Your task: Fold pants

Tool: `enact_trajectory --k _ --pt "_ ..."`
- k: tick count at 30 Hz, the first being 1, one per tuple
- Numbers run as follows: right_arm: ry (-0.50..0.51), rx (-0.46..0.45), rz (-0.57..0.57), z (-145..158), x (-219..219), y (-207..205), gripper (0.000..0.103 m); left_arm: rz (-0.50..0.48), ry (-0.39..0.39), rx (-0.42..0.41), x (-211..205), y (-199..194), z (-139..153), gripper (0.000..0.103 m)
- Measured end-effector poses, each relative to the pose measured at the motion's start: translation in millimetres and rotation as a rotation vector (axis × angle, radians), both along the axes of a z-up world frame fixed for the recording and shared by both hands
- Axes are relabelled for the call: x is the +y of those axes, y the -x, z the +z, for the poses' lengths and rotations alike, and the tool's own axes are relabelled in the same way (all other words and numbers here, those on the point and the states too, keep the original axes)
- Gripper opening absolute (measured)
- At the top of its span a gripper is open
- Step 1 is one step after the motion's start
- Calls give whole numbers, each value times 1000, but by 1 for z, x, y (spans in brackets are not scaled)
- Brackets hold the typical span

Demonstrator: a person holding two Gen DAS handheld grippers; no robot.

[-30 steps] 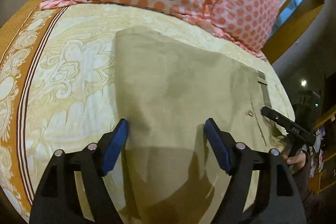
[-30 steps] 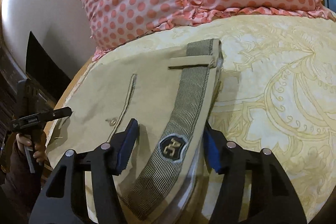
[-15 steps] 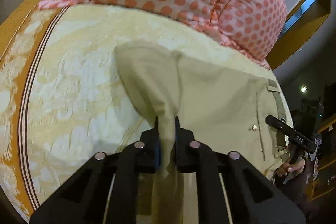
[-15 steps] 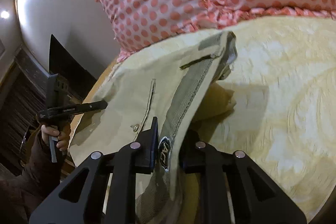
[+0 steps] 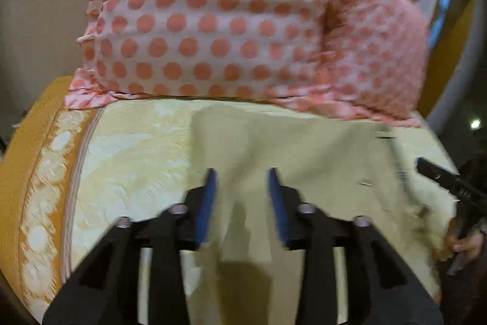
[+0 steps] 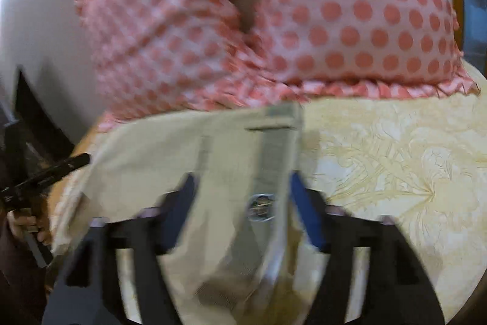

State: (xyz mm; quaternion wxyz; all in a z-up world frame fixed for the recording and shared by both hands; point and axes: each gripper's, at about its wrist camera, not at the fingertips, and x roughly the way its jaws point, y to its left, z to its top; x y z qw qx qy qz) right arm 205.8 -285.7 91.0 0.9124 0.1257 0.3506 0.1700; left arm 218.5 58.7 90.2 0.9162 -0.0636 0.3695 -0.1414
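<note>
Khaki pants (image 5: 304, 166) lie folded on the yellow patterned bedspread (image 5: 127, 148), close to the pillows. My left gripper (image 5: 242, 197) is open above their plain end, its blue pads apart and holding nothing. In the right wrist view the pants (image 6: 158, 160) show a grey striped waistband (image 6: 271, 154) with a round badge (image 6: 260, 206). My right gripper (image 6: 240, 200) is open, its fingers on either side of the waistband. Both views are motion-blurred.
Two pink polka-dot pillows (image 5: 243, 20) (image 6: 334, 14) stand just behind the pants. The bed's orange border (image 5: 33, 172) runs along the left. The other hand-held gripper shows at each view's edge (image 5: 450, 181) (image 6: 45, 175).
Both grippers were shut on the pants half a second ago and have opened and let go. The pants have moved toward the pillows and lie flatter.
</note>
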Motion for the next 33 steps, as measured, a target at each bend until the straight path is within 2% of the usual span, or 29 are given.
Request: enact_trajectory --k 2,4,5,6,8,9,10,11,12,13,14,16,20,22,25,27,30,33 --pt "-32 17 75 -3 9 10 73 -60 60 27 -8 14 -3 51" --pt "-27 86 139 -18 26 12 76 -114 81 140 -24 13 -25 54" --pt "-3 132 148 -27 33 9 83 -113 63 189 -31 10 -38 54" --pt "25 174 151 -36 38 6 84 -106 33 207 -37 7 -46 53" --pt "84 170 131 -39 46 6 86 -94 -64 155 -48 13 -47 53" --pt "121 191 83 -35 48 12 86 -83 -84 153 -50 19 -44 54" --pt "141 187 52 -28 50 20 88 -68 -91 143 -49 28 -40 63" --pt "158 161 31 -21 52 35 97 -57 -90 126 -48 39 -36 69" --pt "169 115 21 -13 56 54 102 -39 -93 86 -44 61 -29 85" --pt "175 83 14 -12 58 70 102 -23 -106 66 -42 71 -29 99" --pt "185 54 6 -10 62 89 102 8 -132 44 -40 86 -29 101" --pt "210 18 -6 -16 71 117 102 73 -196 12 -37 121 -37 101" --pt "246 13 -38 -39 85 128 102 99 -174 50 -32 151 -53 101" --pt "265 25 -64 -48 88 128 102 125 -170 66 -32 155 -63 101" --pt "247 59 -83 -60 91 127 102 162 -222 49 -33 160 -68 101" --pt "271 52 -108 -64 94 131 102 170 -246 36 -34 163 -71 101" --pt "327 43 -153 -68 100 134 102 177 -237 12 -33 167 -72 101" --pt "321 10 -174 -71 100 140 102 183 -235 -6 -32 168 -72 101"
